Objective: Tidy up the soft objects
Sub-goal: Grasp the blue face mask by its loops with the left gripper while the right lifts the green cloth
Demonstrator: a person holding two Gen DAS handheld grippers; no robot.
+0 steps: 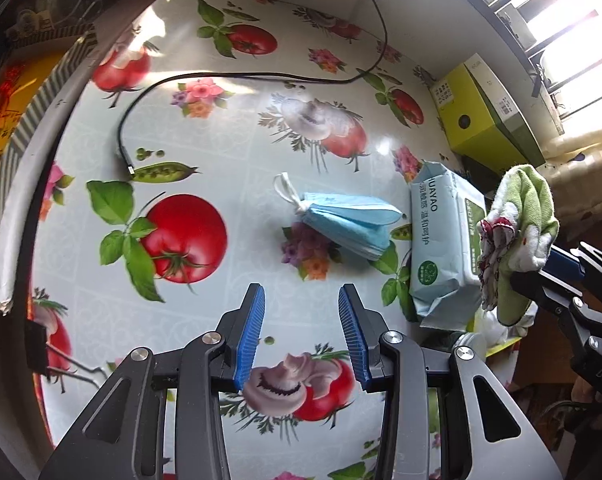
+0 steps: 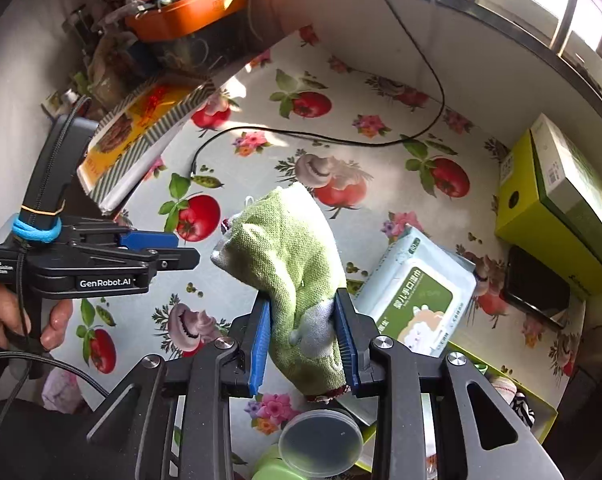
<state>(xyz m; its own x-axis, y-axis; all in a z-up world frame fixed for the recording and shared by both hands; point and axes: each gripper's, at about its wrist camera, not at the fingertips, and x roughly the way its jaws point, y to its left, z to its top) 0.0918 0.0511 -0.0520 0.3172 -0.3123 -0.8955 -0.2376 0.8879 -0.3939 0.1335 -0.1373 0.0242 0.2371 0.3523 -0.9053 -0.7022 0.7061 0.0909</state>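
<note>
1. Between our right gripper's [image 2: 304, 340] blue pads sits a green terry cloth [image 2: 289, 256], pinched at its lower part and lifted clear of the tablecloth [image 2: 261, 168], its bunched bulk rising away from the jaws.
2. Our left gripper [image 1: 301, 336] hangs over the tablecloth with its jaws spread and nothing between them.
3. Straight ahead of the left gripper, near but apart, lies a stack of blue face masks [image 1: 351, 224]; its long axis runs from upper left to lower right across our line of approach, with the white ear loops [image 1: 287, 192] bunched at the far-left end.
4. Just to the right of the masks rests a wet wipes pack [image 1: 445, 248], and the held cloth hangs beyond that pack.
5. We judge the left gripper the nearer one for the masks, since the right is occupied; a forward reach with the jaws closing across the stack's short side looks suitable.
6. Below the right gripper we see a shallow yellow-green tray [image 2: 513, 376], possibly the cloth's destination, though it is mostly hidden.
</note>
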